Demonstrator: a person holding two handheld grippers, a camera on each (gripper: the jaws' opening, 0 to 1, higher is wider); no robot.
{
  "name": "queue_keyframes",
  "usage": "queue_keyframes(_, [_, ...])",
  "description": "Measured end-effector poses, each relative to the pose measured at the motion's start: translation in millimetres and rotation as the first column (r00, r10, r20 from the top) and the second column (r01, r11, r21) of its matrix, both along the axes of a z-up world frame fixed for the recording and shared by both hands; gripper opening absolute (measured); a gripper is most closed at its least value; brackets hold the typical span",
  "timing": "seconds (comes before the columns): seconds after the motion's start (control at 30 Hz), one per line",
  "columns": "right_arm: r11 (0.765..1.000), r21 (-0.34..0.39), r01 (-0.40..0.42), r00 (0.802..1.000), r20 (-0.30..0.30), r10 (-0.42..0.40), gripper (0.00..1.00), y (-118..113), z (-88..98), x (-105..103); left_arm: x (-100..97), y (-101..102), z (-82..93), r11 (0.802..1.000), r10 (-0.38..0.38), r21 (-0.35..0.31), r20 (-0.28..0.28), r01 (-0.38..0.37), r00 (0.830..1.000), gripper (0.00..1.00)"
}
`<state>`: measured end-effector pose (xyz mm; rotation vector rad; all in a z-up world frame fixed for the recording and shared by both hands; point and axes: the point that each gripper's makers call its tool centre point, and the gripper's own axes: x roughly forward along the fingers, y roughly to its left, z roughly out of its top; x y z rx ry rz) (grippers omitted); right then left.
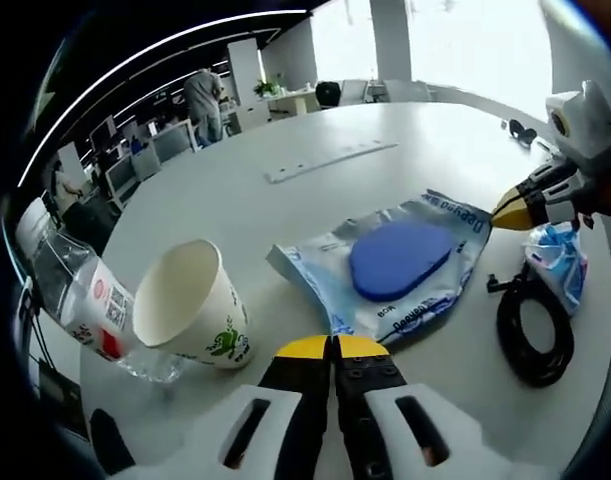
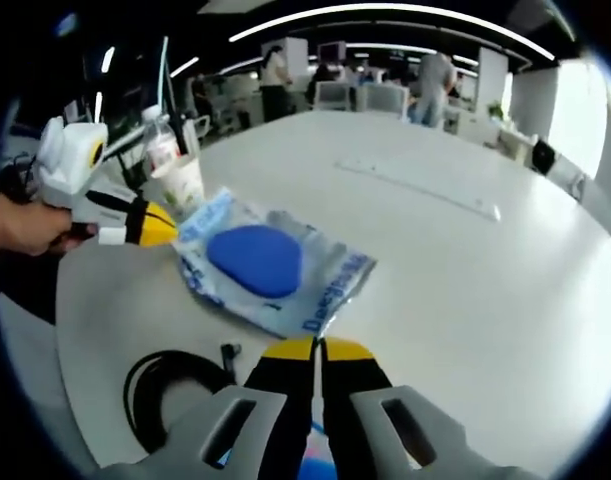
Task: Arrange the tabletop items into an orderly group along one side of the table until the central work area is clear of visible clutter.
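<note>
A light-blue plastic bag (image 1: pixel 425 290) (image 2: pixel 330 290) with a flat blue pad (image 1: pixel 400 258) (image 2: pixel 255 260) inside lies in the middle of the white table (image 1: pixel 285 215). A white paper cup (image 1: pixel 190 305) (image 2: pixel 182 182) stands beside a clear plastic bottle (image 1: pixel 75 290) (image 2: pixel 160 140). My left gripper (image 1: pixel 332 347) (image 2: pixel 153 225) is shut with nothing in it, just off the bag's edge near the cup. My right gripper (image 2: pixel 318 348) (image 1: pixel 515 210) is also shut and holds nothing, hovering by the bag's opposite end. A coiled black cable (image 1: pixel 533 325) (image 2: pixel 175 390) and a small blue-white packet (image 1: pixel 557 262) lie beneath it.
A long white strip (image 1: pixel 330 160) (image 2: pixel 415 185) lies farther out on the table. A hand (image 2: pixel 25 225) holds the left gripper. The table's curved edge (image 2: pixel 75 360) runs close to the cable. Office desks and people stand in the background.
</note>
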<state>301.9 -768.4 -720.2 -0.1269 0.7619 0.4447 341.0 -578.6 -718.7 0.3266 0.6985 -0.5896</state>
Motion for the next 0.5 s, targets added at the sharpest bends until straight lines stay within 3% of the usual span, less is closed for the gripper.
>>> queue_keyframes(0.5, [0.998, -0.045, -0.034, 0.999, 0.008, 0.034, 0.00, 2.9, -5.2, 4.6, 6.0, 3.5, -2.9, 1.000, 0.026, -0.006, -0.004, -0.026, 1.000, 0.00])
